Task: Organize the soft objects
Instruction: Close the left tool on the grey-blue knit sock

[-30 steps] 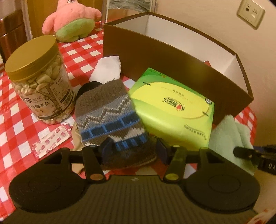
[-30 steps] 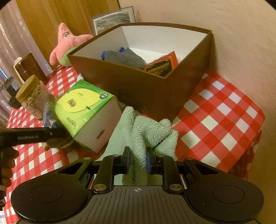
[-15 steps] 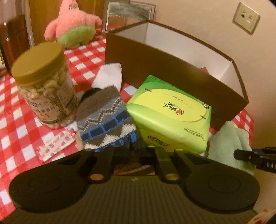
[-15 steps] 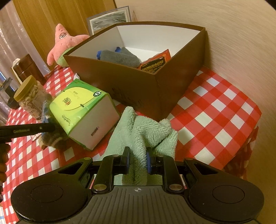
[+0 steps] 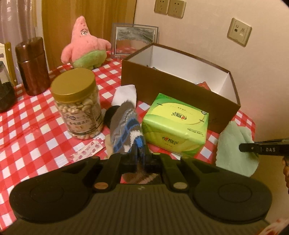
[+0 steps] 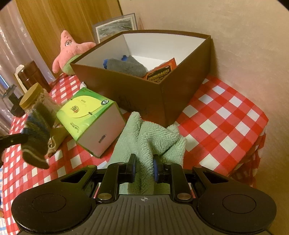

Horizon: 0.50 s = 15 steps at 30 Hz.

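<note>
**Bystanders around the nut jar**

A nut jar [image 5: 78,104] with a gold lid stands upright on the red-checked tablecloth [image 5: 27,130]. Just in front of it lies a flat pink-printed packet [image 5: 86,151]. Behind and left of the jar stands a brown flask [image 5: 32,66]. Farther behind the jar, a framed picture [image 5: 134,38] leans against the wall. High on that wall, beyond the jar, sit wall sockets [image 5: 169,8].

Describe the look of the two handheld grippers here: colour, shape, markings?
Both the left gripper and the right gripper are matte black, with ribbed bodies, two round discs and brass-coloured pivot screws. The right gripper's pads are blue. White lettering runs along each finger's side. No cables or sleeves show.
</note>
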Available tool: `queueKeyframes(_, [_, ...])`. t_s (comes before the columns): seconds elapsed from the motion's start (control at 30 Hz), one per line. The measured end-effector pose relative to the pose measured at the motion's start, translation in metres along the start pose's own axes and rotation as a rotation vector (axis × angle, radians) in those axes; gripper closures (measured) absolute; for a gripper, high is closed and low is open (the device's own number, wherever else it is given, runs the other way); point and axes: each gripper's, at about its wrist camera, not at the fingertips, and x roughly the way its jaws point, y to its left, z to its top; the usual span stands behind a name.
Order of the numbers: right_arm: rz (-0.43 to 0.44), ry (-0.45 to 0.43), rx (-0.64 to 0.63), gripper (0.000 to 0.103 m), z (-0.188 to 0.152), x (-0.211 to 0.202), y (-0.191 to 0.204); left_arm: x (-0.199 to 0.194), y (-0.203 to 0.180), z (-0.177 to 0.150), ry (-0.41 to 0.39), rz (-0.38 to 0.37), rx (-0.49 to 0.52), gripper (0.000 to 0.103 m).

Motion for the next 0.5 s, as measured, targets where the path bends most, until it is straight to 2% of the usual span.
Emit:
queueKeyframes(0.13, [0.006, -0.005, 0.0, 0.084, -0.001, -0.006, 0.001, -0.017, -0.002, -0.003, 0.002, -0.011, 0.01, 0.099])
queueKeyframes(0.27, [0.013, -0.005, -0.002, 0.084, -0.003, -0.011, 0.001, -0.023, -0.005, -0.01, 0.039, -0.013, 0.017, 0.099])
queueKeyframes(0.43, [0.018, 0.006, 0.009, 0.084, -0.008, -0.012, -0.001, 0.001, -0.005, -0.03, 0.171, -0.05, -0.036, 0.097])
queueKeyframes(0.5, [0.021, 0.009, 0.013, 0.084, -0.01, -0.013, -0.001, 0.012, -0.004, -0.039, 0.21, -0.047, -0.067, 0.088])
